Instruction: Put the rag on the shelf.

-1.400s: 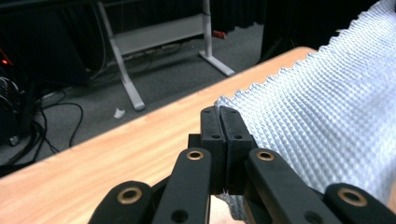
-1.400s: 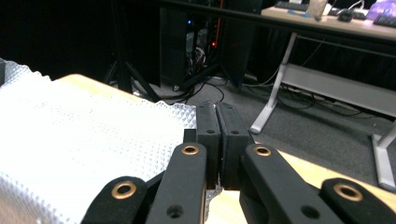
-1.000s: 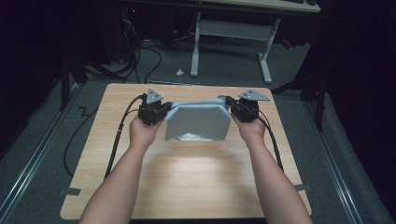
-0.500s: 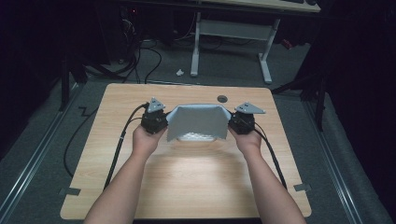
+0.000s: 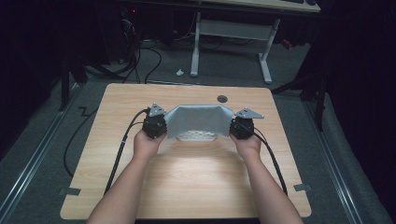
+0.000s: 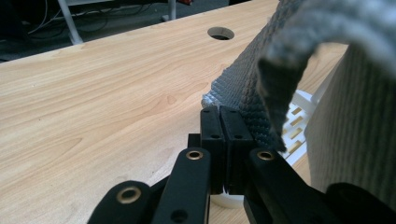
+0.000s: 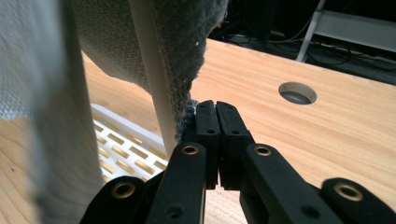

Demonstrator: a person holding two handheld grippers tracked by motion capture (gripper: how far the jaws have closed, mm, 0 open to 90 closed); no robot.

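Observation:
A grey textured cloth (image 5: 198,119) hangs stretched between my two grippers over the middle of the wooden table (image 5: 196,182). My left gripper (image 5: 162,127) is shut on its left edge, and my right gripper (image 5: 232,127) is shut on its right edge. Under the cloth's lower edge sits a white slotted basket (image 5: 198,136), mostly covered. In the left gripper view the jaws (image 6: 219,113) are pressed together with cloth (image 6: 247,98) rising to their right. In the right gripper view the jaws (image 7: 212,106) are closed with a bit of cloth (image 7: 182,51) at their tips, above the basket (image 7: 123,149).
A round cable hole (image 5: 222,99) lies in the table just beyond the cloth. Black cables (image 5: 123,144) trail from both grippers over the table's sides. A white-legged desk (image 5: 233,32) stands on the floor beyond the table. Bare wood lies in front of the hands.
Both hands have come down and a little toward the table's near side with the cloth still stretched between them. The cable hole behind the cloth has come into sight.

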